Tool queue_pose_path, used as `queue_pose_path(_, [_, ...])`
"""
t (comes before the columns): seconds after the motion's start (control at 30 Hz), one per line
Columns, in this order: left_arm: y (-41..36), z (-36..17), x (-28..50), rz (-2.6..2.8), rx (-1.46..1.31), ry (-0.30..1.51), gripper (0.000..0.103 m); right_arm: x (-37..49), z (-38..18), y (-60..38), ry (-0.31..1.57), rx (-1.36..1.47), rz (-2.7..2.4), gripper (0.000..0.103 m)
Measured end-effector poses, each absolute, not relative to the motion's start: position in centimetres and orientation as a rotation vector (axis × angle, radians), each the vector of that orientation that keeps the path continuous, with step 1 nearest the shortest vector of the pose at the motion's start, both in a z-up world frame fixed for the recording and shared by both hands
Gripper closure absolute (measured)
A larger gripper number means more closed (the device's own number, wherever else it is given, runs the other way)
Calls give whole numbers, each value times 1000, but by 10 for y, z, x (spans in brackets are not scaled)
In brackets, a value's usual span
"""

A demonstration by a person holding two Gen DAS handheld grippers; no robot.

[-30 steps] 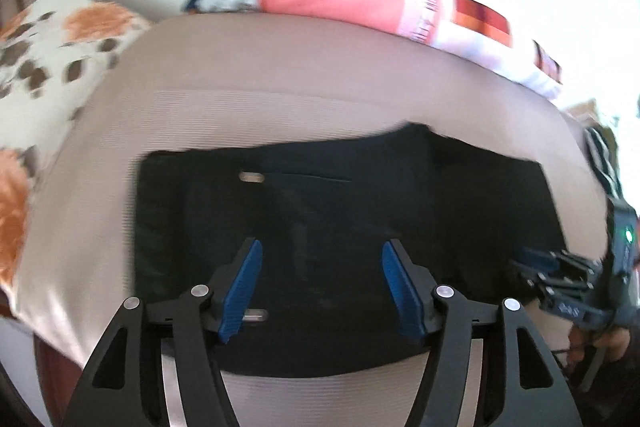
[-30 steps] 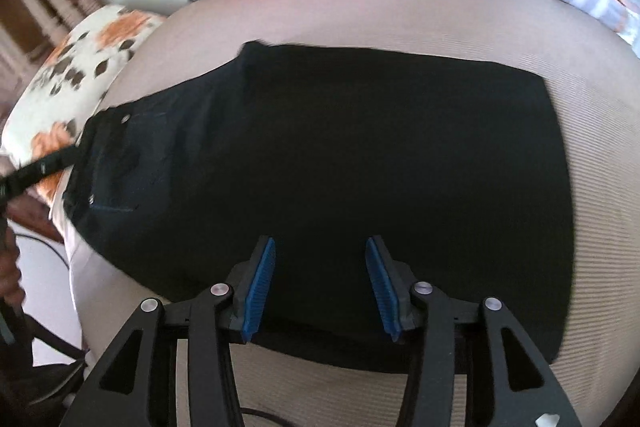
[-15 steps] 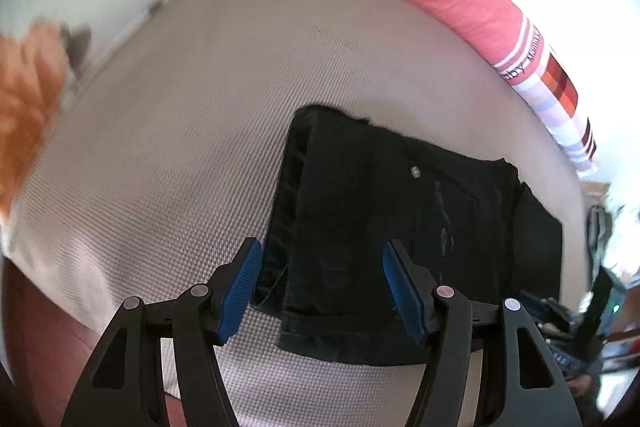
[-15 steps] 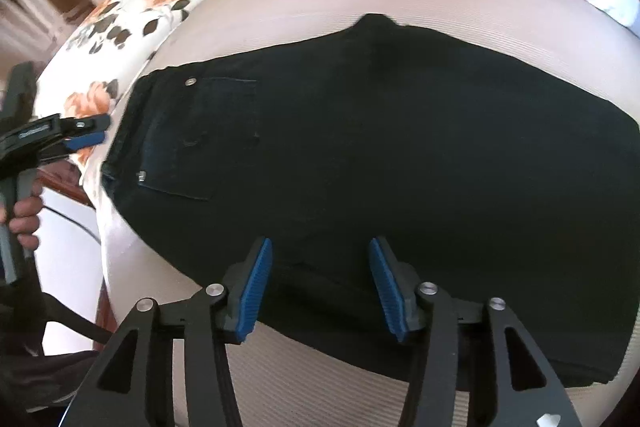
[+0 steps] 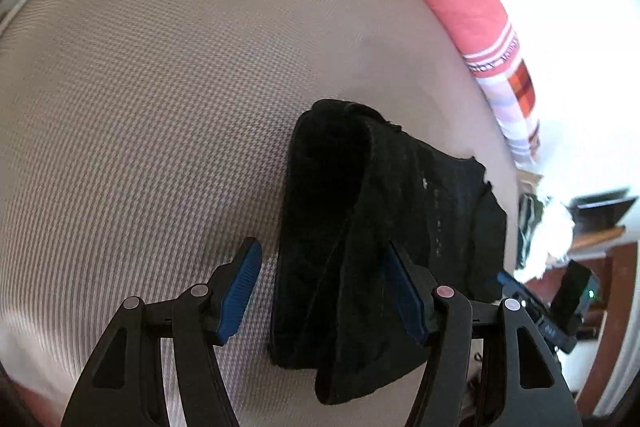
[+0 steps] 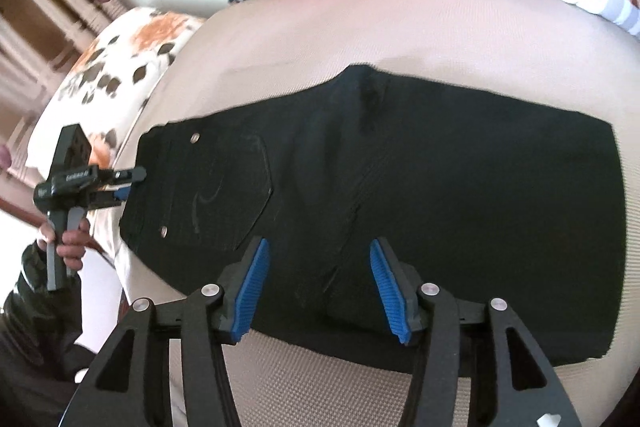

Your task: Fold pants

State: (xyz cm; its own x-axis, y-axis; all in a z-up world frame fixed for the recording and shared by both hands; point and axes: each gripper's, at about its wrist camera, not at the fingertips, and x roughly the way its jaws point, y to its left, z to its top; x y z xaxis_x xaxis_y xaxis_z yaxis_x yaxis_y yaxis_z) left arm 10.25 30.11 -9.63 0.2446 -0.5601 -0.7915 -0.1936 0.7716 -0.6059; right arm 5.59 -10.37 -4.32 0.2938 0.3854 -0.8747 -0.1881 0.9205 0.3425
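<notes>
Beige ribbed mattress (image 6: 400,27) w/ flat black denim pants (image 6: 460,187); left gripper (image 5: 320,291) and right gripper (image 6: 316,283) both spread, empty, right's jaws just been opening. Next likely: pinch waistband end, fold across.

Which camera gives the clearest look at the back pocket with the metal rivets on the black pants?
The right wrist view: the back pocket lies flat and fully visible on the black pants, both rivets showing. The left wrist view sees the pants end-on as stacked layers; no pocket outline is discernible.

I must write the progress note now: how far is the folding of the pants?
Done: the black pants lie flat on the beige cover, apparently folded leg on leg. In hand: nothing is gripped; the left gripper is open at the waist end, the right gripper open above the near edge. Left: folding them shorter.
</notes>
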Motion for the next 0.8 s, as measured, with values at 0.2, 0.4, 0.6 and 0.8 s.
queue_pose_path(0.2, [301,-102,112,-475,-670,1317,39,66,-43,-107,1195,242,310,51])
queue_pose_path(0.4, [316,-114,124,-617,-781,1283,39,70,-53,-99,1217,251,291,51])
queue_pose_path(0.6, [305,-112,124,-612,-777,1247,39,74,-55,-93,1218,260,296,51])
queue_pose_path(0.8, [278,-104,113,-481,-693,1204,45,79,-53,-93,1197,271,297,51])
